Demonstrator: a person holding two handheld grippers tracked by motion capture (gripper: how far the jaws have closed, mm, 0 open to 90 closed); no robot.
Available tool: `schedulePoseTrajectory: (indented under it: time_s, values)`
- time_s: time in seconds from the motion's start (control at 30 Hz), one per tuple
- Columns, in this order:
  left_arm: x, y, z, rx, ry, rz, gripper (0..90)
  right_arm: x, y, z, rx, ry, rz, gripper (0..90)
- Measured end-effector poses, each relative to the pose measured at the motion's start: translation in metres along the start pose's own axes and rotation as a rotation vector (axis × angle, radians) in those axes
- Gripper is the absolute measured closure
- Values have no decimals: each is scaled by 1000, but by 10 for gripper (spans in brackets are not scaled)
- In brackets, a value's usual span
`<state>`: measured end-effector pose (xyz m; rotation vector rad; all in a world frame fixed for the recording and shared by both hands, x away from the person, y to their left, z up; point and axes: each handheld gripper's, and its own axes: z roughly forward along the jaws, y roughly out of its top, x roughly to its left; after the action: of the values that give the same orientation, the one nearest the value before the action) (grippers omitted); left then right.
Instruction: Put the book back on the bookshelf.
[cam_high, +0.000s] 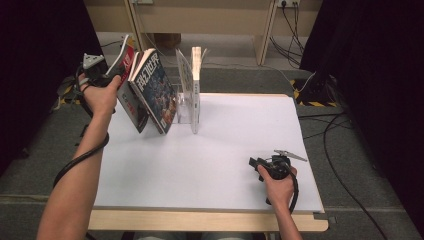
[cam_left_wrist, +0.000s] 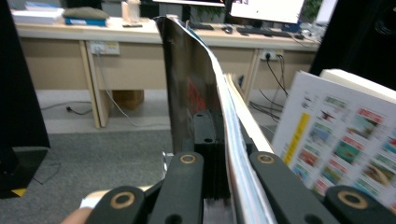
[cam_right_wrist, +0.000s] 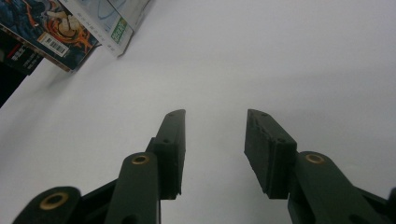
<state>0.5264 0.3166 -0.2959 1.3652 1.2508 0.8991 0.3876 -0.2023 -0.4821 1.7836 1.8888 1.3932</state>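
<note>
High view shows my left gripper (cam_high: 111, 71) with fingers clamped on the red magazine (cam_high: 126, 59), tilted beside the leaning books (cam_high: 155, 92) at the clear rack (cam_high: 186, 107); reshelving remains. Right gripper (cam_high: 254, 162) rests on the tabletop (cam_high: 210, 160), fingers wide, empty.

Both forearms are bare. Each gripper is black: the left gripper (cam_high: 116, 70) bears a grey three-cornered plate, as does the right gripper (cam_high: 256, 163). Their fingers (cam_right_wrist: 170, 149) are flat black bars with brass-ringed pivots. Black cables loop beside each forearm.
</note>
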Motion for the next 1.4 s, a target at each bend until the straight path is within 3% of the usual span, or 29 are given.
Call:
schedulePoseTrajectory:
  time_s: [0.1,0.13,0.23,0.63,0.8,1.03,1.13,1.17,1.27,1.33,1.4]
  values:
    - [2,-8,7,8,17,-17,861,0,-1,0,4,1,-1,593]
    - [5,-20,12,34,29,-14,861,0,0,0,2,4,-4,593]
    - [8,-25,12,9,38,-31,861,0,1,-1,-2,4,-7,593]
    - [19,-24,11,21,64,-58,849,-1,1,-2,0,2,-1,593]
    - [26,-21,7,52,46,-84,768,1,0,-2,3,6,-3,592]
    - [28,-13,10,92,36,-92,753,1,0,0,11,6,-1,592]
    - [26,-12,12,112,52,-86,802,1,0,1,15,6,-1,592]
    - [24,-12,13,116,64,-80,855,1,0,1,13,6,-3,591]
    - [21,-11,14,121,68,-65,859,1,0,0,12,7,-1,592]
    - [15,-10,17,104,73,-29,861,0,0,0,9,6,-5,592]
    - [11,-8,18,85,78,-19,862,0,0,0,10,7,-7,592]
